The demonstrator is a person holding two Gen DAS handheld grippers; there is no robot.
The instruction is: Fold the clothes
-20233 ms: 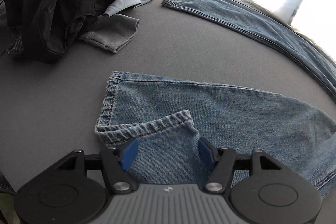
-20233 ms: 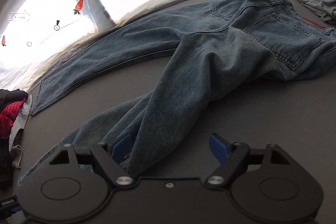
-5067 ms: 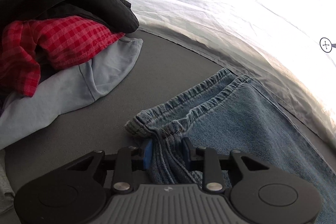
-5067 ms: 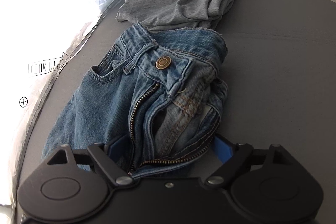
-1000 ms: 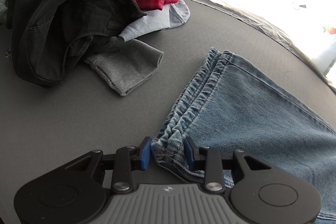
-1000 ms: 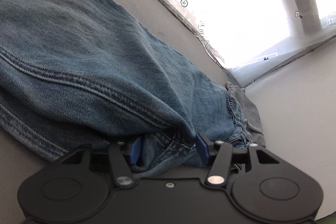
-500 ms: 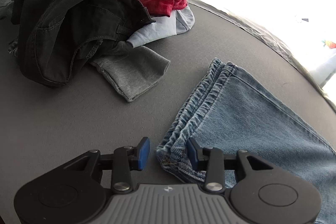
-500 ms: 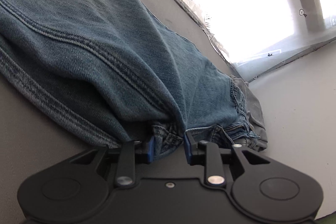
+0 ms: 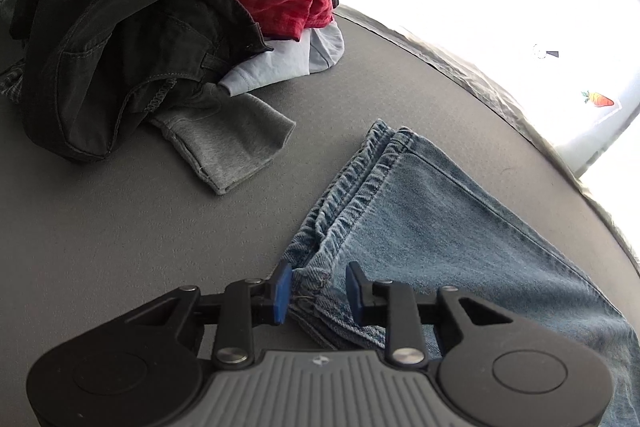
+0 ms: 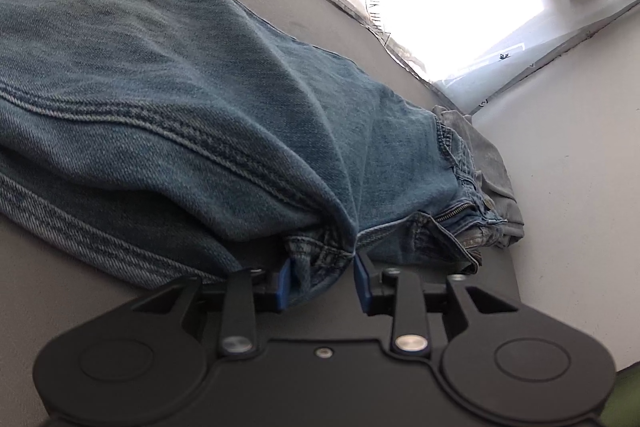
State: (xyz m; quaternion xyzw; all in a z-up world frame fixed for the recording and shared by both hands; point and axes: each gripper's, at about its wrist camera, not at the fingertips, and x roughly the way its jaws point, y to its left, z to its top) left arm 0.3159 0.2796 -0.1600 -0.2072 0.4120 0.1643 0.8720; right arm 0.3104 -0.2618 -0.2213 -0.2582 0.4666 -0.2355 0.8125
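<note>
The blue jeans point(image 9: 440, 223) lie on the grey table, legs stacked, their two hems side by side in the left wrist view. My left gripper point(image 9: 318, 289) is over the near corner of the hems, its blue pads close around the denim. In the right wrist view the jeans point(image 10: 180, 95) stretch away to the left, with the zipper and waistband point(image 10: 468, 211) at the right. My right gripper point(image 10: 322, 281) is shut on a bunched fold of denim near the crotch seam.
A pile of dark, red checked and pale blue clothes point(image 9: 160, 15) sits at the far left, with a grey sleeve point(image 9: 228, 143) sticking out toward the hems. A folded grey garment point(image 10: 488, 155) lies beyond the waistband. A bright white wall runs along the table's far edge.
My left gripper opened off the hems half a second ago and has closed in on them again. My right gripper closed tighter on the denim fold, then eased a little.
</note>
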